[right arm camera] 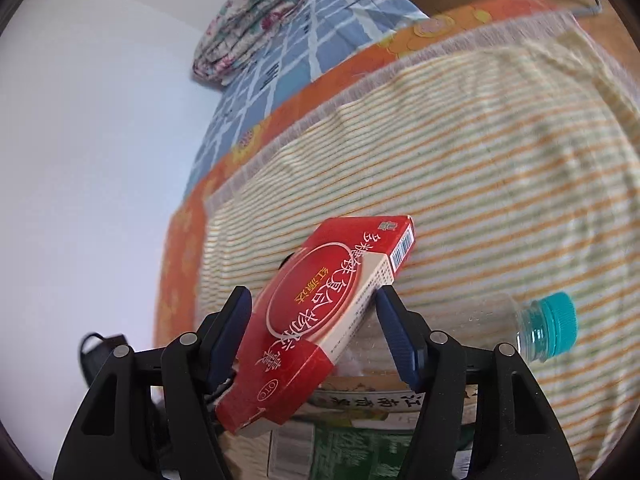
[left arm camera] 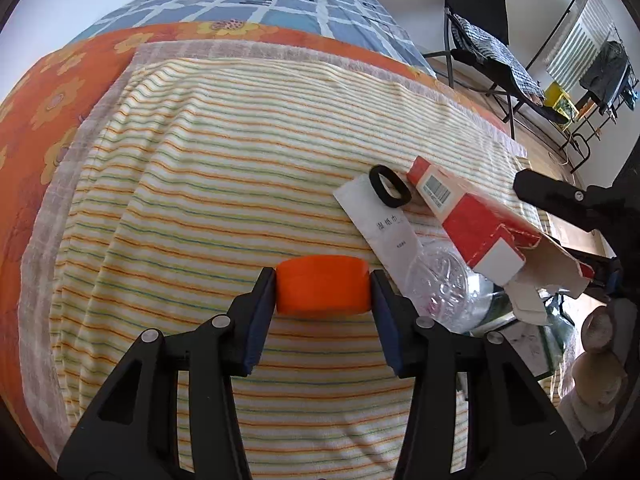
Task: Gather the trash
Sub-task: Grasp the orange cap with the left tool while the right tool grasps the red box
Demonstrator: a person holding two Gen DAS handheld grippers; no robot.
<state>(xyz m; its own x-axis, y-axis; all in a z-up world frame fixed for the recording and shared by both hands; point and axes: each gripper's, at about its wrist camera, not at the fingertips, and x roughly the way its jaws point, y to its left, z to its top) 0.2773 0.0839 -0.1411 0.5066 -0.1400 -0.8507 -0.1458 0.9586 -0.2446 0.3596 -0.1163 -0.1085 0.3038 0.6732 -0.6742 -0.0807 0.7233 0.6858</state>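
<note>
The left gripper (left arm camera: 323,292) points forward over the bed, its two fingers (left arm camera: 260,308) pressed against the sides of an orange cap (left arm camera: 322,289), holding it. The right gripper (right arm camera: 314,328) has its fingers spread, with a red box (right arm camera: 320,320) lying tilted between them; the left finger (right arm camera: 228,336) touches it, the right one stands just apart. The right gripper also shows at the right edge of the left view (left arm camera: 560,196).

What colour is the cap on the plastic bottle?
Teal, on the clear plastic bottle; its cap shows best in the right wrist view.
</note>
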